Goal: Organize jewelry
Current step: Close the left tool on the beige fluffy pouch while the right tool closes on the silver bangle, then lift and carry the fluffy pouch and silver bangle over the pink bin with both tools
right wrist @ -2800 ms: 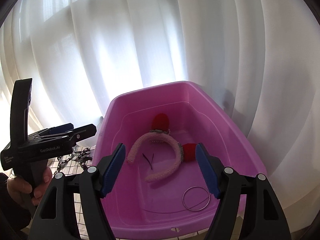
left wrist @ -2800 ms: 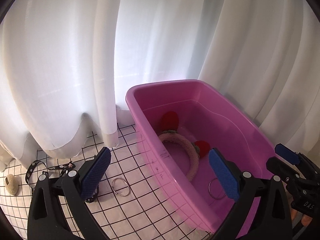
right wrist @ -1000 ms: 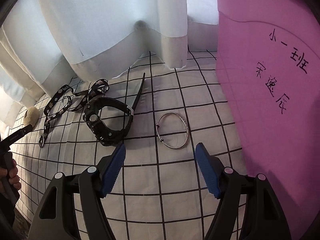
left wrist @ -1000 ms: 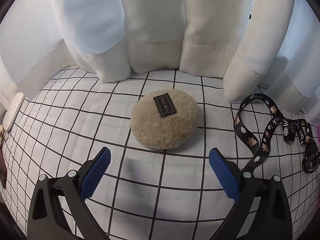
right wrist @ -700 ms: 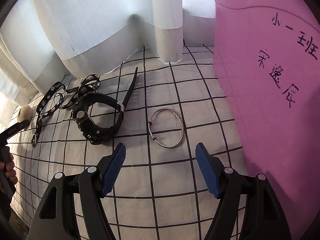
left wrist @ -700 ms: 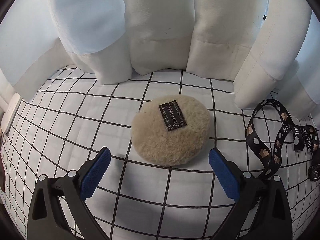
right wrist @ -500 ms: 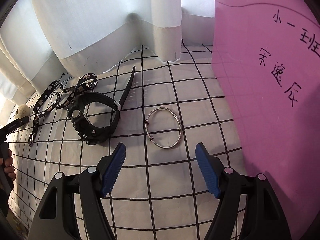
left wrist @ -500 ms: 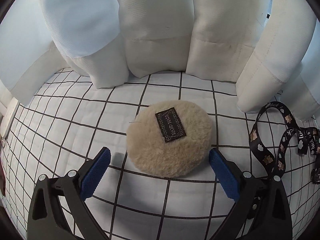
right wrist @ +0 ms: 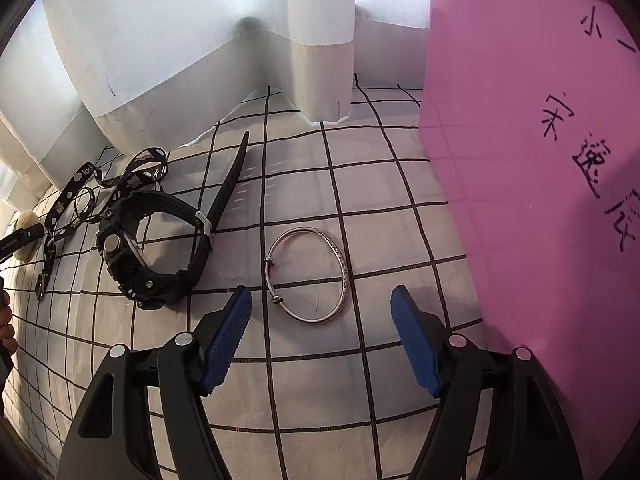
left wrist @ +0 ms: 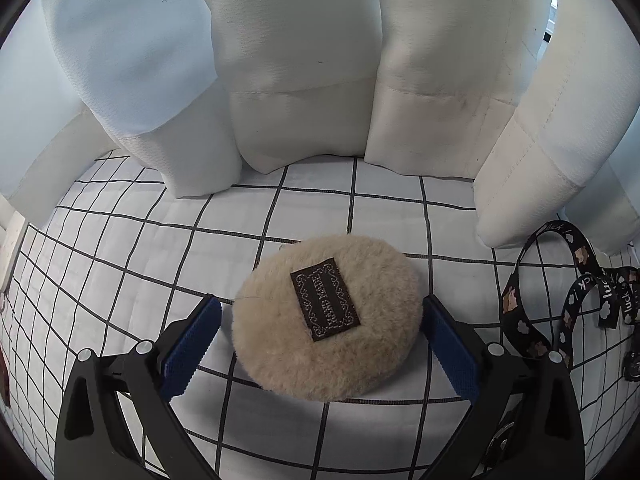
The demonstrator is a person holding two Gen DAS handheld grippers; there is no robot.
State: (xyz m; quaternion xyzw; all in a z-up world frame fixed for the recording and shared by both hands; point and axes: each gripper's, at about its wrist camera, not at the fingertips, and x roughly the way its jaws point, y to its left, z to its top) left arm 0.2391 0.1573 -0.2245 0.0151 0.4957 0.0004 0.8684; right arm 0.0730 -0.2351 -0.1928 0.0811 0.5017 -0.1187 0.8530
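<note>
Left tongs [left wrist: 320, 328]: open, one blue pad on either side of a round beige plush pouch [left wrist: 326, 316]. The right pad looks close to or against the fur; the left pad stands clear of it. Contact cannot be confirmed. The pouch lies flat on a white cloth with a black grid [left wrist: 120, 248] and carries a dark woven label [left wrist: 325, 299] on top. A black printed lanyard [left wrist: 560, 292] lies to the right of the pouch, apart from it.

Right tongs [right wrist: 320, 332]: open, nothing between the pads. A silver bangle [right wrist: 308, 276] lies flat on the grid cloth just beyond the tips. To its left, near but apart, a black wristwatch [right wrist: 152, 240] sits with one strap stretched toward the far side. The lanyard lies further left. A pink plastic tub [right wrist: 540, 160] with handwritten characters stands on the right. White curtains [right wrist: 180, 40] hang at the far edge.
</note>
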